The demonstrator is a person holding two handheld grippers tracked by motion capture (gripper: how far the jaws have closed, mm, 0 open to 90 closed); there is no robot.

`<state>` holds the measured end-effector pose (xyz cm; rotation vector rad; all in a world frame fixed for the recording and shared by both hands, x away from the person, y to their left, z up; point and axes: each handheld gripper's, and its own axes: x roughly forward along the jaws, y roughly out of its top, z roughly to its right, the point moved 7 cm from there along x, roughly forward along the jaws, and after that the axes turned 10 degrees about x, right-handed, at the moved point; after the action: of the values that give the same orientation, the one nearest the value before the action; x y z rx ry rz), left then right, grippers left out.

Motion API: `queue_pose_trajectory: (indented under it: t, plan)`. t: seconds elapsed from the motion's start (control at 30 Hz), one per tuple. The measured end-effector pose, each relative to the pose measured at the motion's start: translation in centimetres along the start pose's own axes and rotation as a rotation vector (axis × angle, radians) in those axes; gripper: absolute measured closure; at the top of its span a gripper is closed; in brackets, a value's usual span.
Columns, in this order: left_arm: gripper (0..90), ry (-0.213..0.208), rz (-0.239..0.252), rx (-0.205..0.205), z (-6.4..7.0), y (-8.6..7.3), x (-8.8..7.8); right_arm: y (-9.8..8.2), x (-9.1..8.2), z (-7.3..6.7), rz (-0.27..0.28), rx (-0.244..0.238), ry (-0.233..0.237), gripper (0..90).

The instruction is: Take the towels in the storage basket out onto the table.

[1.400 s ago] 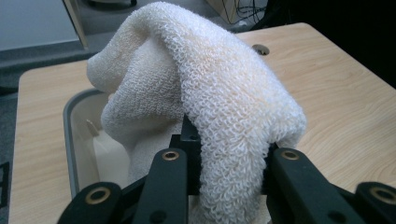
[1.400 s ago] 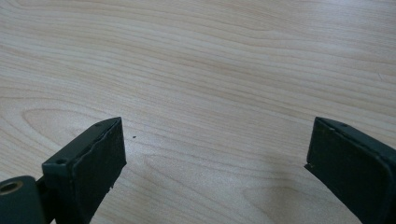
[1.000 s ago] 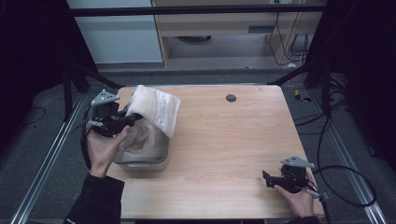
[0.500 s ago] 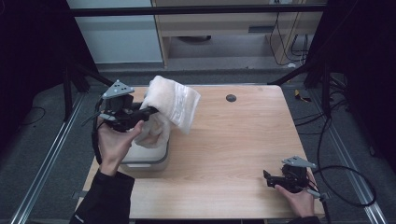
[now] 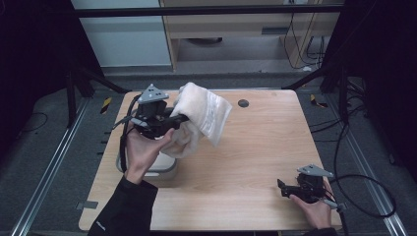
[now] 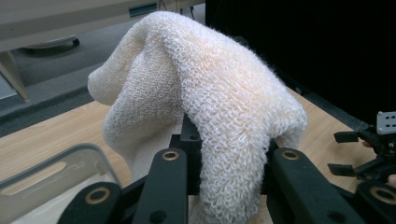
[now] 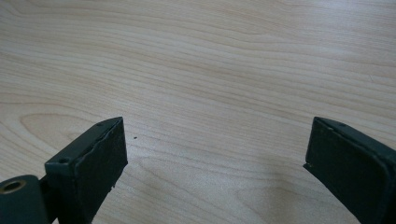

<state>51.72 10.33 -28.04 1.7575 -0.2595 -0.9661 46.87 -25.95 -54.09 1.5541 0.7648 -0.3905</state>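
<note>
Left gripper [image 5: 183, 118] clenched on a white terry towel [image 5: 199, 120], held above the left half of the wooden table [image 5: 255, 162], just right of a clear plastic bin [image 5: 164, 164] standing near the left edge. Towel bunched over the jaws and draped down on both sides, one fold hanging toward the table's middle, the lower fold hanging close to the bin's right side; touching it or not, cannot tell. Seen from the left gripper view, towel [image 6: 205, 107] humped over the closed jaws, looped pile plain, its lower end pinched between them and trailing below; bin rim [image 6: 51, 163] at lower left, table surface beyond.

Left hand [image 5: 142, 155] wrapped around the gripper's body from the near side, dark sleeve [image 5: 125, 209] coming in from the near edge.

Right gripper [image 5: 282, 188] resting low at the near right corner of the table, well apart from towel and bin, pointing left. Jaws released and spread wide in the right gripper view, bare wood grain [image 7: 210, 84] between the two black pads, nothing held. Right hand [image 5: 314, 211] behind it at the near edge.

Small dark round mark [image 5: 243, 103] on the far part of the table, right of the towel.
</note>
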Motion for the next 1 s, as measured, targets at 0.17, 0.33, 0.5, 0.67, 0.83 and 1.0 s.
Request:
queue_pose_trajectory:
  t: [0.17, 0.33, 0.5, 0.67, 0.83, 1.0]
  plan:
    - [74.1, -0.025, -0.001, 0.012, 1.2, 0.3, 1.4, 0.0, -0.1, 0.0, -0.001, 0.016, 0.005, 5.6]
    - [74.1, -0.047, -0.015, 0.027, 2.3, 0.4, 2.7, 0.0, -0.1, 0.0, -0.001, 0.017, 0.004, 5.7]
    - [74.0, -0.066, -0.024, 0.032, 3.0, 0.4, 3.8, 0.0, 0.0, 0.0, -0.001, 0.008, 0.004, 5.8]
    - [74.0, -0.087, -0.033, 0.036, 3.7, 0.1, 4.9, -0.1, -0.1, 0.0, -0.001, 0.015, 0.004, 5.8]
    - [74.0, -0.102, -0.048, 0.042, 4.5, -0.4, 6.3, -0.1, -0.1, 0.0, -0.002, 0.018, 0.006, 5.8]
    - [74.0, -0.119, -0.062, 0.046, 5.3, -1.1, 7.9, -0.1, -0.1, 0.0, -0.002, 0.016, 0.007, 5.9]
